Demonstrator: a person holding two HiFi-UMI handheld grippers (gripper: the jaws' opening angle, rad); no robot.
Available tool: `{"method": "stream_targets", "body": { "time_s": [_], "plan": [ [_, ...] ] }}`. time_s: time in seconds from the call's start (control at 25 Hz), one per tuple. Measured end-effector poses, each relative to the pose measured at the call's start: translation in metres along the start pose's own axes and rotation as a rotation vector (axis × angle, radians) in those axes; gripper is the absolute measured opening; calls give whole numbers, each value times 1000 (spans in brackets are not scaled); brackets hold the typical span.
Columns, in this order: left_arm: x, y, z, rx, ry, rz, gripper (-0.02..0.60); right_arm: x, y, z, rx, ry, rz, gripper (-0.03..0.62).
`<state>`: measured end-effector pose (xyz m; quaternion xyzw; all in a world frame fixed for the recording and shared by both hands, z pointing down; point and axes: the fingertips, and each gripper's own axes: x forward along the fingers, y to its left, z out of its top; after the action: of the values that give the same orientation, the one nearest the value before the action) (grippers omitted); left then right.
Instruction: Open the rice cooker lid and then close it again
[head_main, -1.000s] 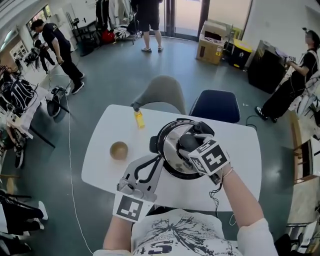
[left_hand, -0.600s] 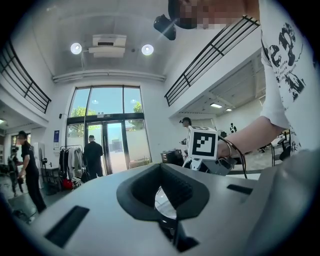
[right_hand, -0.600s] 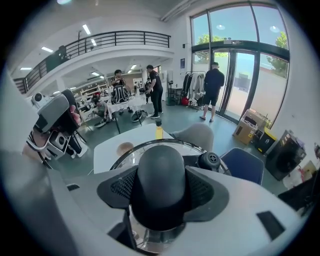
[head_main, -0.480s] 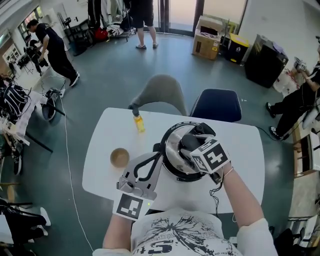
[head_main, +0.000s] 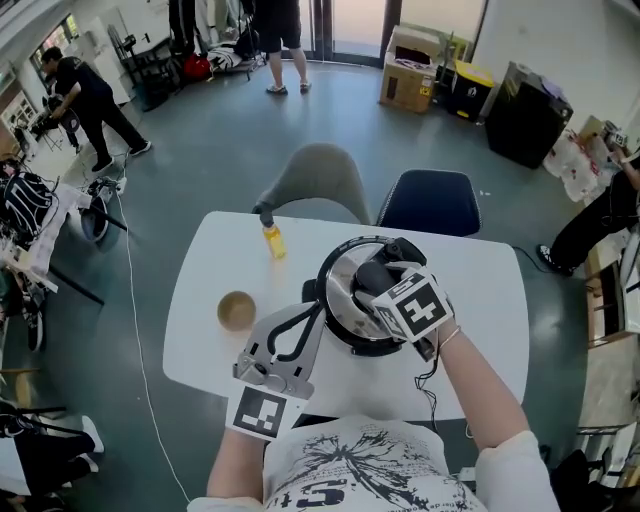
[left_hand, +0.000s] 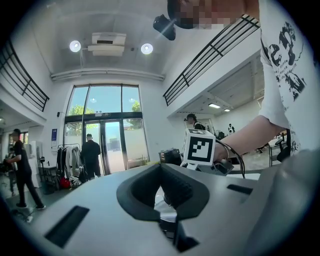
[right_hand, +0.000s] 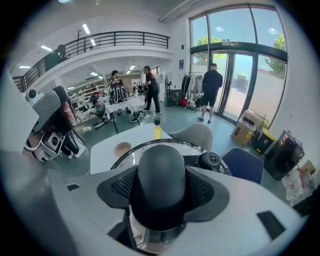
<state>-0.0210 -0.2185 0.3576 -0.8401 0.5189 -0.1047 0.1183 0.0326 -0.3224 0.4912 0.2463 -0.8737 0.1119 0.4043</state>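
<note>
White desk (head_main: 200, 345) below you carries the rice cooker (head_main: 350, 347), with its lid (head_main: 343, 300) seated on top. Your right claw (head_main: 378, 283) is clamped on the lid's black knob (right_hand: 161, 170). Your left claw (head_main: 312, 315) has its jaws together, tips by the cooker's left side.

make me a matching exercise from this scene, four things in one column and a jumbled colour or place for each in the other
Things:
1. bottle
2. bowl
3. lid knob
4. chair

Descriptions:
a. clamped between the jaws of the right gripper
b. dark blue, beyond the far edge of the table
c. yellow, standing near the table's far edge
d. tan, on the table left of the rice cooker

Pairs: 1-c, 2-d, 3-a, 4-b
</note>
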Motion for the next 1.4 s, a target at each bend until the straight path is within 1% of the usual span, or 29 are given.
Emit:
{"method": "stream_targets", "body": {
  "time_s": [0.2,0.28,0.32,0.36,0.4,0.48,0.52,0.64,0.72,0.96,1.08,1.2,1.4],
  "plan": [
    [-3,-7,0,-5,6,5,14,-1,-1,-1,15,-27,0,300],
    [-4,-10,1,-1,7,6,14,-3,-4,0,8,-46,-30,322],
    [-4,-11,2,-1,5,10,14,-6,-7,1,8,-64,-46,344],
    [-5,-12,3,-14,-4,21,14,-10,-8,2,10,-83,-58,363],
    [-5,-12,6,-53,-25,43,14,-14,-9,3,13,-99,-65,364],
    [-5,-10,12,-160,-77,91,14,-25,-7,4,18,-133,-60,341],
    [-5,-11,15,-183,-91,101,14,-31,-4,6,19,-158,-51,329],
    [-5,-17,21,-179,-96,99,14,-51,3,12,30,-258,-12,277],
    [-4,-22,22,-176,-90,97,14,-65,4,11,35,-315,-11,229],
    [1,-37,30,-170,-97,93,14,-106,5,3,-11,-476,-87,112],
    [2,-44,34,-161,-99,93,14,-128,3,-2,-8,-569,-124,21],
    [0,-49,34,-158,-83,100,14,-144,8,-13,-24,-631,-126,12],
    [-4,-53,41,-186,-74,116,14,-170,19,-26,-75,-747,-112,12]
  ]
}}
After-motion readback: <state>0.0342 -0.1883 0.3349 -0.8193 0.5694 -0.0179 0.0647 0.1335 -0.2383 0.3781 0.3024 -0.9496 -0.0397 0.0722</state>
